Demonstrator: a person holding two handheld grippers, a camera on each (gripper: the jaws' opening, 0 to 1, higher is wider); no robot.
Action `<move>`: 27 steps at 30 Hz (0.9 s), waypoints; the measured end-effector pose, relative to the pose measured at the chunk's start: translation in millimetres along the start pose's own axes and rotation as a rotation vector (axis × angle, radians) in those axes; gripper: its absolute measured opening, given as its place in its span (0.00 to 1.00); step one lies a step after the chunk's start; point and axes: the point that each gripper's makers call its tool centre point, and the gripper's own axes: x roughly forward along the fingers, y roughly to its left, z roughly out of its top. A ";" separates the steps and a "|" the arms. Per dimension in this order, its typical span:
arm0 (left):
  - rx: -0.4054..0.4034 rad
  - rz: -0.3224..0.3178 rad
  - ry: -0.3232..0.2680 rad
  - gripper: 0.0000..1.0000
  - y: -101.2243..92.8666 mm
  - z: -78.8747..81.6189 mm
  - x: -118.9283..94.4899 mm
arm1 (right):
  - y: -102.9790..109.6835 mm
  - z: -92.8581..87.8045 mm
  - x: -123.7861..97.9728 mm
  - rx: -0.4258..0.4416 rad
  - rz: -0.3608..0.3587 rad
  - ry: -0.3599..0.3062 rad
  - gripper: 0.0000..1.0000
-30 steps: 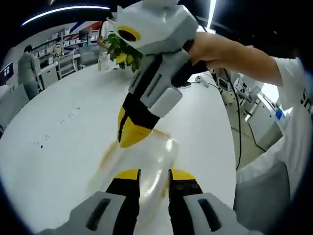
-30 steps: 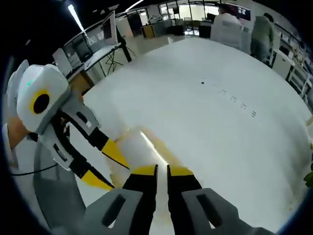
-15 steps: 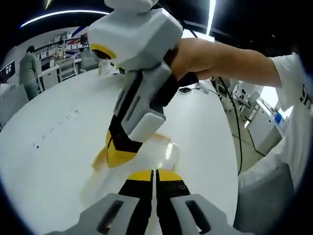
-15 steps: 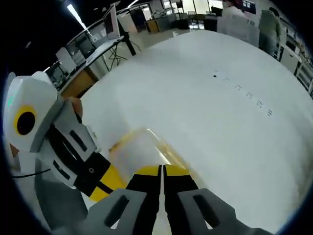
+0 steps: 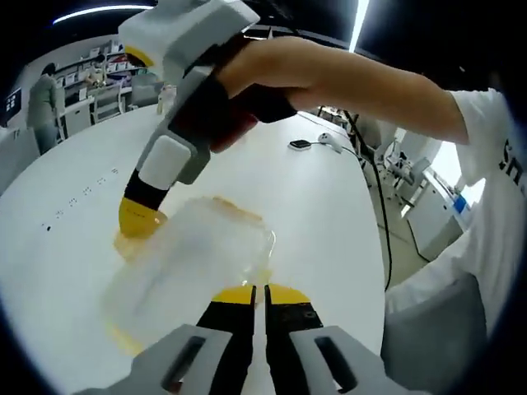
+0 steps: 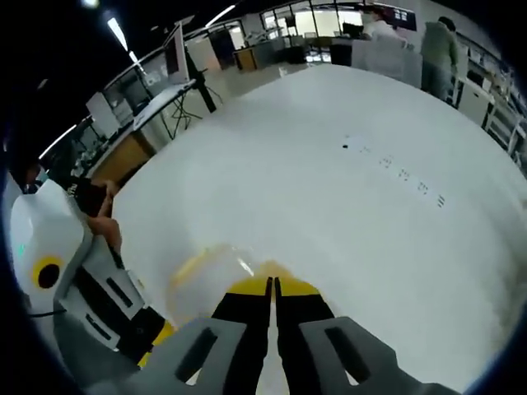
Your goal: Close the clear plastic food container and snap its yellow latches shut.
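White surface carries the clear container at centre. We press our left hand-held gripper, jaws closed, at its 5 o'clock edge; our right hand-held gripper, jaws closed, meets a yellow latch at 10 o'clock.

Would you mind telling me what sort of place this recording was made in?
Probably a lab or open-plan workshop: a large white table in the middle, desks with monitors along one wall, shelving behind, and people standing at the far benches.
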 end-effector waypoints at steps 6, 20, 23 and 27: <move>0.009 -0.006 0.018 0.00 -5.1 -7.5 1.9 | -10.8 -9.1 9.0 0.026 -0.029 0.030 0.00; 0.219 0.004 0.011 0.23 -4.9 3.4 -12.9 | 7.7 10.5 -8.0 -0.171 0.099 0.000 0.17; 0.341 0.074 0.024 0.31 5.9 8.9 -15.9 | 21.2 -0.5 -11.4 -0.342 0.150 0.069 0.26; 0.496 0.145 0.141 0.30 20.1 -5.0 -10.5 | 32.8 -26.1 -12.9 -0.542 0.212 0.221 0.31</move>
